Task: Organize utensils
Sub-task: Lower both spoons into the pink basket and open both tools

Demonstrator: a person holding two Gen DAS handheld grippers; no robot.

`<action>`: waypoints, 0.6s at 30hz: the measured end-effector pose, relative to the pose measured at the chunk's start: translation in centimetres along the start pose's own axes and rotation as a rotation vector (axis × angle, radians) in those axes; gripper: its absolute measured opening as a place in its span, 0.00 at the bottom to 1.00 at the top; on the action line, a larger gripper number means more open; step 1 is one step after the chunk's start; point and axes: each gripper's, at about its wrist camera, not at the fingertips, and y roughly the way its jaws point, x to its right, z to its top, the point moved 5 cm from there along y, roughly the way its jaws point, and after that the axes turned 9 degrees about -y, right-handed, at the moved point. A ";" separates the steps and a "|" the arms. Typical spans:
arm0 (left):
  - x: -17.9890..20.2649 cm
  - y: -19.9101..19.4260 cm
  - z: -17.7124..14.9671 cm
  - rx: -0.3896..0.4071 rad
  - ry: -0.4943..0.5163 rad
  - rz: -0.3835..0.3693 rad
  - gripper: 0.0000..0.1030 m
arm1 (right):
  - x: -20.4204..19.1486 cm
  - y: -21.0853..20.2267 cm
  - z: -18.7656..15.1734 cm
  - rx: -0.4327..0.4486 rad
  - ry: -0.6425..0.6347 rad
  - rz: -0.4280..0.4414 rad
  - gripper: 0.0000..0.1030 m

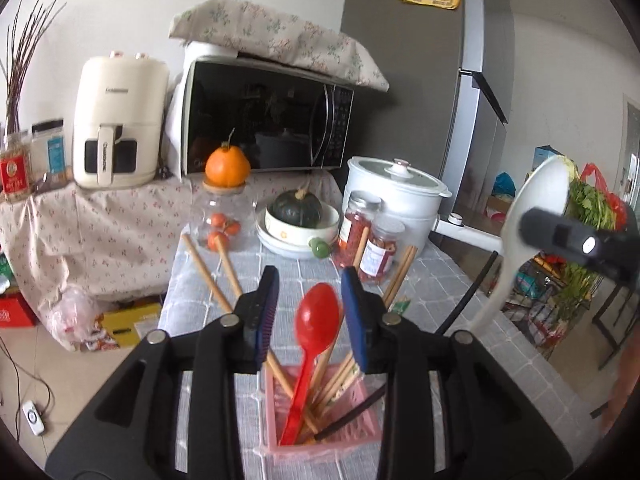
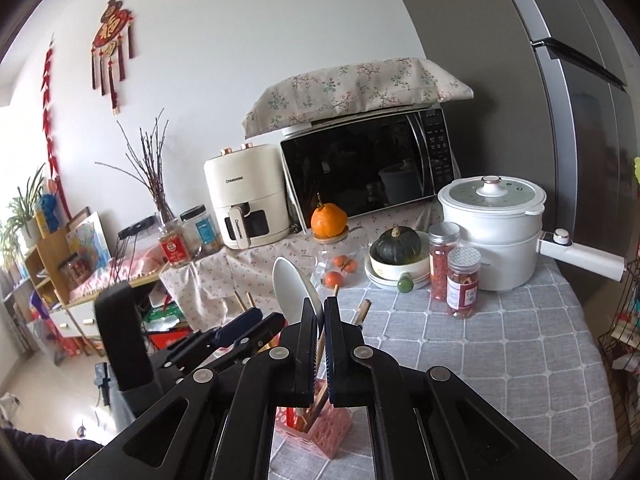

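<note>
A pink slotted utensil holder (image 1: 352,416) stands on the grey checked tablecloth and holds a red spoon (image 1: 316,320), several wooden chopsticks (image 1: 340,376) and a black stick. My left gripper (image 1: 310,312) is open just above it, its jaws either side of the red spoon's bowl without touching. My right gripper (image 2: 323,312) is shut on a white ladle-like spoon (image 2: 294,288), held upright above the holder (image 2: 320,432). The same white spoon (image 1: 536,216) shows at the right in the left wrist view.
Two chilli jars (image 1: 372,240), a bowl with a dark squash (image 1: 298,216), a glass jar of small oranges (image 1: 220,224) and a white electric pot (image 1: 396,196) stand at the table's far end. A microwave (image 1: 264,116) and air fryer (image 1: 120,124) stand behind. More chopsticks (image 1: 208,276) lean out towards them.
</note>
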 end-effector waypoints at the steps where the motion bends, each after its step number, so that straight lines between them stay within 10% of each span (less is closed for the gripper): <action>1: -0.5 -0.4 0.2 -0.019 -0.027 0.006 0.35 | -0.3 0.3 -0.1 -0.004 -0.006 -0.002 0.03; 18: -6.8 -2.2 -1.3 -0.199 -0.133 0.190 0.44 | -3.1 6.0 -2.5 -0.062 -0.048 -0.047 0.05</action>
